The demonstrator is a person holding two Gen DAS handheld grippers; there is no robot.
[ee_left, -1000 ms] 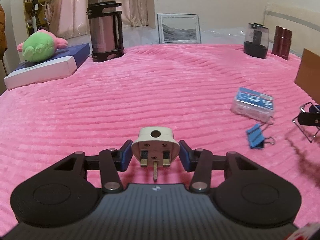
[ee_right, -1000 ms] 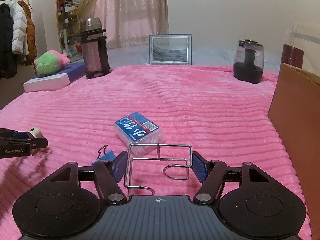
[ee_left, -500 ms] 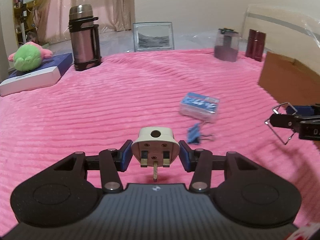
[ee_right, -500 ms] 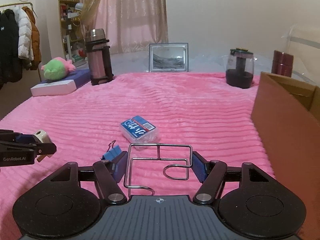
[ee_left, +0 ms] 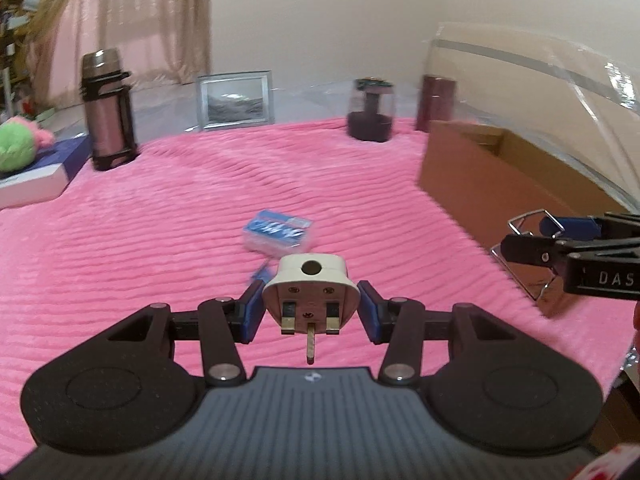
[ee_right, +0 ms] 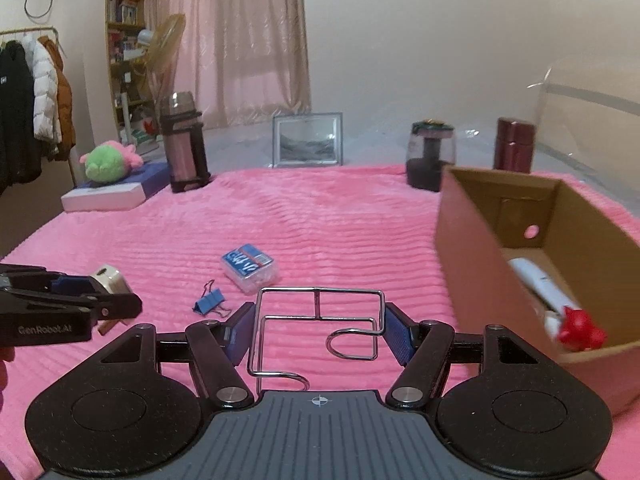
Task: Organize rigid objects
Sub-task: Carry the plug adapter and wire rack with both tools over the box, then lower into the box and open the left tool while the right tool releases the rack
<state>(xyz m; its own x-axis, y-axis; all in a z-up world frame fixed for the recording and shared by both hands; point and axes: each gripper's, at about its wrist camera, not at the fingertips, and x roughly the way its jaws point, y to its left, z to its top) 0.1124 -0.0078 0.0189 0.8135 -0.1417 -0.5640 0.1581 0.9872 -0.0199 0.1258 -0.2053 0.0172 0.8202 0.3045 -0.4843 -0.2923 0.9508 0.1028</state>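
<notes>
My left gripper (ee_left: pixel 310 308) is shut on a cream three-pin plug adapter (ee_left: pixel 310 288), pins facing the camera, held above the pink blanket. My right gripper (ee_right: pixel 316 326) is shut on a bent chrome wire rack (ee_right: pixel 318 320), its blue pads pressing the wire sides. An open cardboard box (ee_right: pixel 500 200) stands at the right; a white tube and a red piece lie inside. In the left wrist view the right gripper (ee_left: pixel 560 240) with the wire rack (ee_left: pixel 528 220) hangs beside the box (ee_left: pixel 480 168). A clear case with a blue label (ee_right: pixel 250 268) and a blue binder clip (ee_right: pixel 210 302) lie on the blanket.
At the blanket's far edge stand a pink flask (ee_right: pixel 184 148), a picture frame (ee_right: pixel 308 140), a dark jar (ee_right: pixel 430 156) and a maroon bottle (ee_right: pixel 514 144). A green plush toy (ee_right: pixel 108 160) lies on a flat white box at far left. Coats hang at left.
Both grippers have risen and swung right toward the cardboard box, whose inside now shows in the right wrist view. The plug and wire rack stay gripped.
</notes>
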